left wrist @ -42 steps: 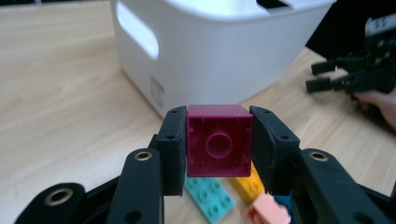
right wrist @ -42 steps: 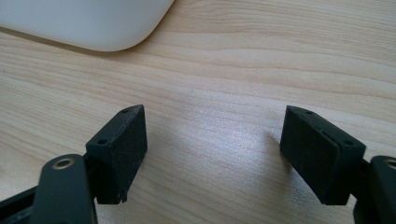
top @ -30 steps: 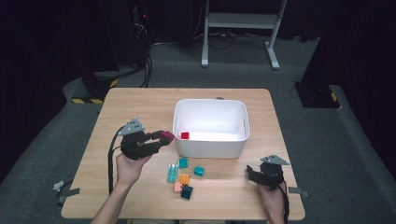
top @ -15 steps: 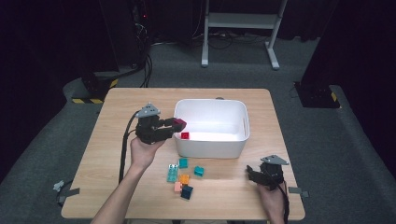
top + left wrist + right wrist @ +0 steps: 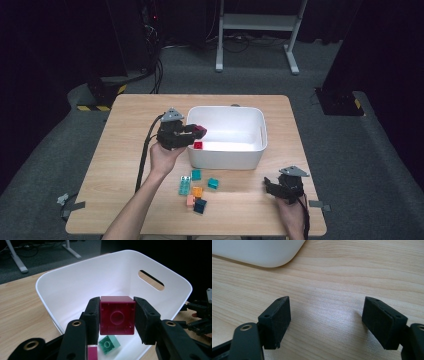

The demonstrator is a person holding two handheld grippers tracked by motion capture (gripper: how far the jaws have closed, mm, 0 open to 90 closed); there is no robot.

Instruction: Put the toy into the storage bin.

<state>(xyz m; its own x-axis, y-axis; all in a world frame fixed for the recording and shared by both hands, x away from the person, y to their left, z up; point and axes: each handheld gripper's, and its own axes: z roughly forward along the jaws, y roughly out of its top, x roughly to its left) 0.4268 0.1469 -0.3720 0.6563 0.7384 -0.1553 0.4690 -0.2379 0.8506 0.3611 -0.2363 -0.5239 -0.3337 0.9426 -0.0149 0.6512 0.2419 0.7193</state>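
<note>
1. Looking down from the high view, the left gripper (image 5: 192,134) has travelled from the table's left part, beside the white bin (image 5: 227,136), to a place over the bin's near left corner, and its dark red block (image 5: 199,131) now hangs above the inside. I judge the carry as good as done, with only the release left. The right gripper (image 5: 276,186) has stayed put on the wooden table (image 5: 125,150), near its front right edge. A small red block (image 5: 198,145) lies on the bin's floor by the left wall. Loose blocks wait in front of the bin: a pale green one (image 5: 185,185), two teal ones (image 5: 196,174) (image 5: 213,183), an orange one (image 5: 197,191), a pink one (image 5: 190,200) and a dark teal one (image 5: 200,206).

2. In the left gripper view, the two black jaws press flat on opposite sides of the dark red block (image 5: 117,315), hollow underside toward the camera, so the grip is firm and narrow. Beneath it, inside the bin (image 5: 75,285), lie a green block (image 5: 109,345) and the top of a second dark red block (image 5: 92,353). An oval handle slot (image 5: 151,280) pierces the far wall.

3. In the right gripper view, the jaws stand wide apart with nothing between them, just bare wood (image 5: 324,302); a rounded corner of the bin (image 5: 259,251) sits at upper left.
</note>
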